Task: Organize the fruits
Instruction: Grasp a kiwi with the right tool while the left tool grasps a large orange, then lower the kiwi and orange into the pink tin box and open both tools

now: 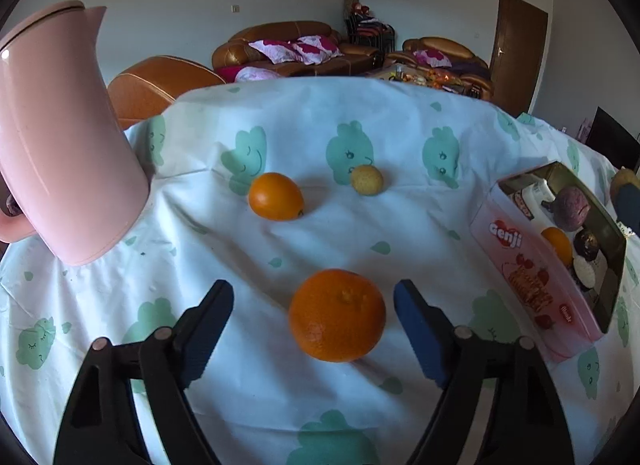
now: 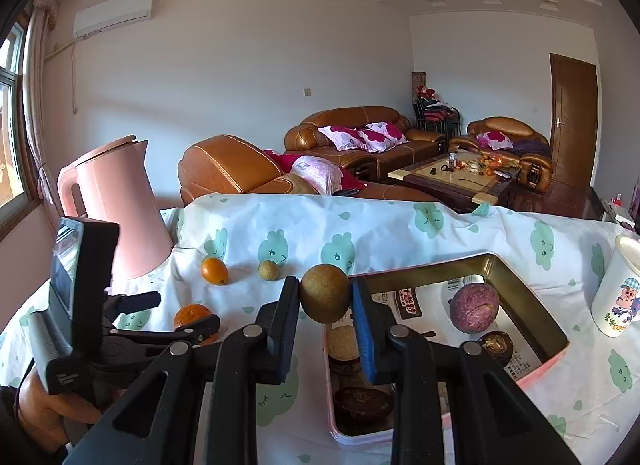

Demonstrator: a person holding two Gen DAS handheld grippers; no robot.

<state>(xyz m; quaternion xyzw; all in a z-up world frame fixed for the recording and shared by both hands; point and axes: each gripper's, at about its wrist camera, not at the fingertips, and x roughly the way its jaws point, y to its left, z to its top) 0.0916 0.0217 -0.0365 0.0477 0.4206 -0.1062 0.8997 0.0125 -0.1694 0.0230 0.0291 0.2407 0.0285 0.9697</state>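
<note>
a living room with brown leather sofas (image 2: 352, 133) lies behind a table under a white cloth printed with green clouds (image 1: 240, 365).

the right gripper (image 2: 325, 303) is clenched on a round olive-brown fruit (image 2: 324, 293), one pad on each side of it, and the fruit hangs clear of the cloth. just past and to the right of those fingers sits the pink tin (image 2: 556, 361) (its gold inside is lined with printed paper), holding a purple mottled fruit (image 2: 474, 307), a dark nut-like piece (image 2: 496, 345) and, right behind the fingers, a pale round one (image 2: 342, 341).

the left gripper (image 1: 314, 323) stands released, its pads apart. a large orange (image 1: 337, 315) rests on the cloth between the two fingertips, nearer the right one, and neither pad touches it. well beyond those fingertips lie a smaller orange (image 1: 276, 196) and a small yellowish fruit (image 1: 367, 180). a pink kettle (image 1: 60, 137) stands far to the left of the fingers, and a white cartoon cup (image 2: 616, 285) stands to the right of the tin.
</note>
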